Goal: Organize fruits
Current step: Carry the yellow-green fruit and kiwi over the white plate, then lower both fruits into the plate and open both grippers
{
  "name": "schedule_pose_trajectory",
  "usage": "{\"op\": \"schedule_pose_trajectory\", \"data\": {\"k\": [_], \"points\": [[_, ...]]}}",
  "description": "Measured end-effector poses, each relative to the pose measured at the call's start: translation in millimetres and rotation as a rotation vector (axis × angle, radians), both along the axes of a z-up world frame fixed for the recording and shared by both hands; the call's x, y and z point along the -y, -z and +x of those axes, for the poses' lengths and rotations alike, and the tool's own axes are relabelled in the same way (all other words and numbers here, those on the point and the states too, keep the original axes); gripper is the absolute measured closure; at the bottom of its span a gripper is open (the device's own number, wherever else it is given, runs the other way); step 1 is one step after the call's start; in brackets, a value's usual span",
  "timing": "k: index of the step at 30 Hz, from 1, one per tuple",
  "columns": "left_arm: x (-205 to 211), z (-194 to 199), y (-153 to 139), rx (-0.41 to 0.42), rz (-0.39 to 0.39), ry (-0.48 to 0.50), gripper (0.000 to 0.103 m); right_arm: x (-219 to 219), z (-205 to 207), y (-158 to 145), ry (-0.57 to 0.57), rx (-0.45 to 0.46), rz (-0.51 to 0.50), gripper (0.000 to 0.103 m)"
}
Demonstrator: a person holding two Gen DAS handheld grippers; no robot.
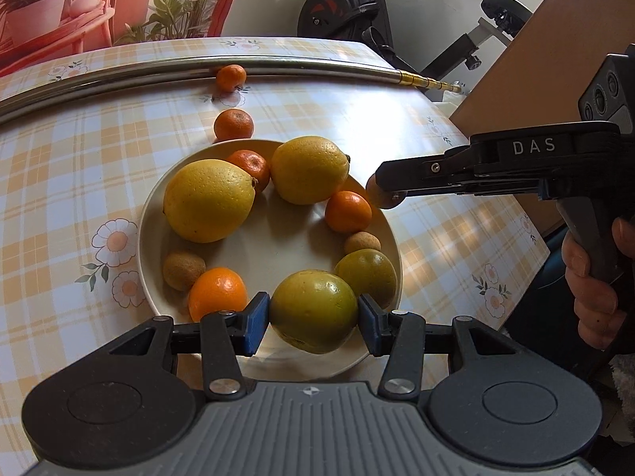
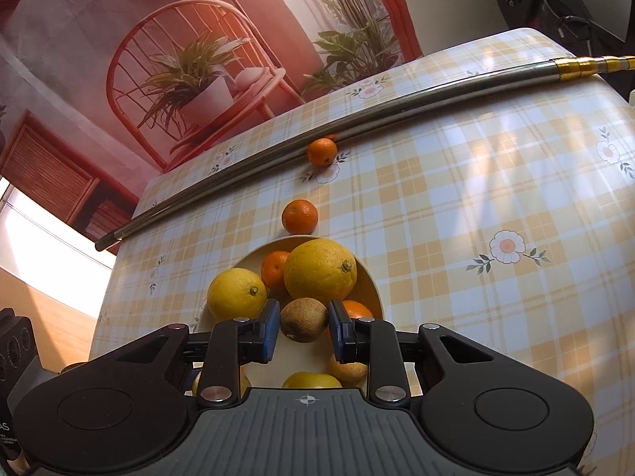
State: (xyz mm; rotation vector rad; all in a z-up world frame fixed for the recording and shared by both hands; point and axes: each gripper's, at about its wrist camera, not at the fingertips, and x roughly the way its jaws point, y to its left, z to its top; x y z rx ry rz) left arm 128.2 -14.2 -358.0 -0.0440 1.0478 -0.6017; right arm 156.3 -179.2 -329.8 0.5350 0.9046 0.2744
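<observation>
**Surfaces and finishes**

Glossy wipe-clean checked tablecloth (image 1: 397, 127). Polished metal tube (image 1: 119, 73), brass-coloured end. Matt, smooth cream plate (image 1: 147, 238). Dimpled, faintly shiny lemon (image 1: 208, 200) peel. Rough, dull brown small fruit (image 2: 303, 319). Matt black plastic gripper (image 1: 313, 323) body, ribbed blue pads (image 1: 256, 323).

Crowded plate (image 1: 147, 238), open tablecloth (image 1: 456, 238) around it.
Clear cloth at three o'clock; two mandarins (image 1: 233, 123) and a metal rod (image 1: 158, 73) block twelve o'clock.

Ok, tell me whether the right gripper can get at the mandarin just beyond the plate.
Probably not yet: the right gripper is shut on a small brown fruit. The mandarin lies bare on the tablecloth past the plate, but two lemons stand between.
</observation>
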Motion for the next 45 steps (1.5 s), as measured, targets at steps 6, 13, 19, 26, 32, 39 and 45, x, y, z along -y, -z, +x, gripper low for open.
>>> {"op": "schedule_pose_trajectory", "data": {"k": [6,13,19,26,32,39,45], "points": [[2,1,9,-0.017,0.028,0.000,0.053,-4,0,4,-0.013,-0.018,-0.017,0.079],[0,1,13,-0.034,0.026,0.000,0.053,-12,5,11,-0.031,-0.043,-0.027,0.079],[-1,-1,12,-0.028,0.014,-0.006,0.053,-23,16,16,-0.057,-0.063,-0.038,0.079],[-14,-1,-2,0.000,-0.039,-0.036,0.052,-36,28,22,-0.086,-0.082,-0.058,0.079],[-31,4,-17,0.033,-0.067,-0.093,0.052,-44,34,26,-0.098,-0.099,-0.072,0.079],[-46,16,-33,0.090,-0.052,-0.176,0.053,-51,37,31,-0.107,-0.114,-0.091,0.078],[-61,25,-43,0.122,-0.042,-0.231,0.053,-52,37,33,-0.102,-0.122,-0.107,0.077]]}}
